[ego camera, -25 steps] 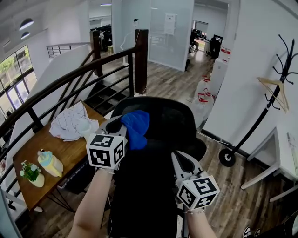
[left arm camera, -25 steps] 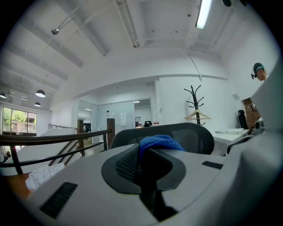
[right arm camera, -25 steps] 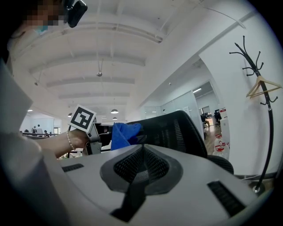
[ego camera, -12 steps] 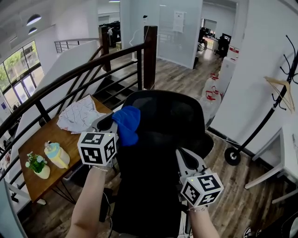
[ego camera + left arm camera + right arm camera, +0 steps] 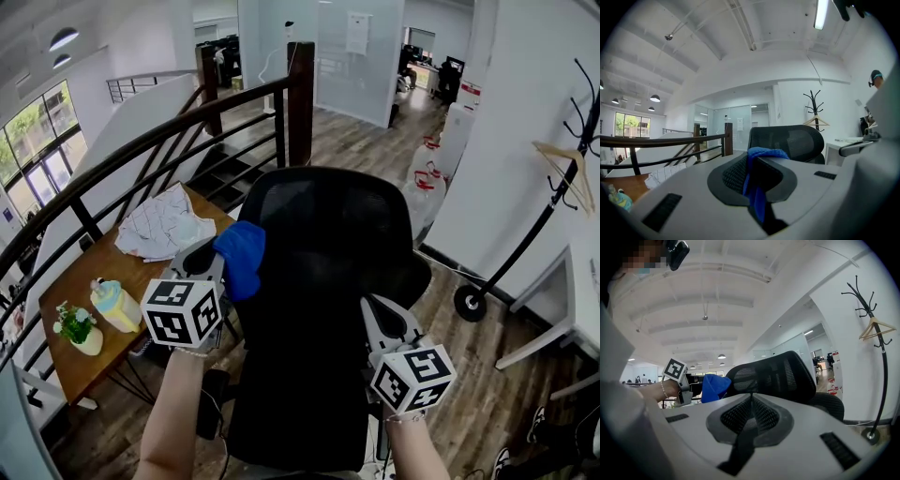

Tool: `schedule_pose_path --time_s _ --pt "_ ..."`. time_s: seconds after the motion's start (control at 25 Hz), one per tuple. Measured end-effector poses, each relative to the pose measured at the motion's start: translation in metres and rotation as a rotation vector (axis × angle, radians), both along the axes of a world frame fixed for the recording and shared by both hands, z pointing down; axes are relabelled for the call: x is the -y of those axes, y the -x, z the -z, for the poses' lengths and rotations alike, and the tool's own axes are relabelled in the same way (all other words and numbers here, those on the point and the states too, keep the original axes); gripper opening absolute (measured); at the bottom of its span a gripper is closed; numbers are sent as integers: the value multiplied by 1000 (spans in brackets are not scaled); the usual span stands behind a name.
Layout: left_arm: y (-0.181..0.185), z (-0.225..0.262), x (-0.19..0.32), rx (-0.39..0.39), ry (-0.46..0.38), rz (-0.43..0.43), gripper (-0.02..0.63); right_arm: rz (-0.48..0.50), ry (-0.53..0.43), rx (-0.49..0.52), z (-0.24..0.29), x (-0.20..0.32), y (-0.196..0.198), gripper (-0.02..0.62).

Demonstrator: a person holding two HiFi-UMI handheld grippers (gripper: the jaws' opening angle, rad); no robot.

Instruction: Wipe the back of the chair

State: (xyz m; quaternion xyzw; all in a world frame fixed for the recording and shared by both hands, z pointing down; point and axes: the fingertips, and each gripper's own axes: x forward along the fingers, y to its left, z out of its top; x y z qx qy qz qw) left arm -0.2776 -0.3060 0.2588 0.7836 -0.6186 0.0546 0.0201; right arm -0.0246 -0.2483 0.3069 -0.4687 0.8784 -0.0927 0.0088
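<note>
The black mesh chair (image 5: 328, 244) filled the middle of the head view, and we stood behind it. Its back rose upright, long axis vertical, with the curved top edge at the far end. The lower part was cut off at the near edge of the picture. The seat (image 5: 412, 281) bulged out beyond it on the far right, so the chair faced away from us.

Only the head view gave us the wooden table (image 5: 66, 352) down on the left and the stair railing (image 5: 141, 159) past it. The coat stand (image 5: 876, 333) by the right wall showed tallest in the right gripper view.

On to the left gripper (image 5: 214, 259): it sat at the left edge of the chair back, near the top, clenched on the blue cloth (image 5: 242, 255). Its own view confirmed it. There the left gripper (image 5: 754, 164) pinched the blue cloth (image 5: 757, 187) between its jaws, the cloth bunched over the tips and the chair back (image 5: 797, 140) just behind. No view told us whether cloth touched mesh.

The right gripper (image 5: 382, 321) hung lower over the right side of the back, nearer to us. In its own view the right gripper (image 5: 751, 401) had its jaws pressed together, empty. That view alone caught the blue cloth (image 5: 715, 386) side-on, bulging beside the chair back (image 5: 773, 373).
</note>
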Motion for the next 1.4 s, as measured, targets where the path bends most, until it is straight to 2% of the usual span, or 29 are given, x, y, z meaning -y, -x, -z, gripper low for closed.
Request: schedule_pose_path --time_s 0.16,0.4,0.64,0.76,0.88,1.08,1.4 --pt "-16 -10 -17 -9 8 -72 35 -20 16 4 -7 -6 -7 31" --pt "-66 -32 -28 -24 38 -223 35 -58 36 11 -16 -12 -24 32" --pt "-129 -55 -26 -18 82 -345 35 -109 40 18 -19 -15 -47 31" --pt "-168 -62 -20 2 91 -415 35 -141 48 17 -23 -15 -62 31" --pt "-209 -68 -16 -11 106 -488 35 -177 59 23 -29 -14 -81 31" --pt "-262 -87 -5 -53 170 -547 35 -230 79 22 -42 -12 -108 31" --pt "-348 -112 1 -8 194 -628 35 -302 161 23 -79 -4 -144 32"
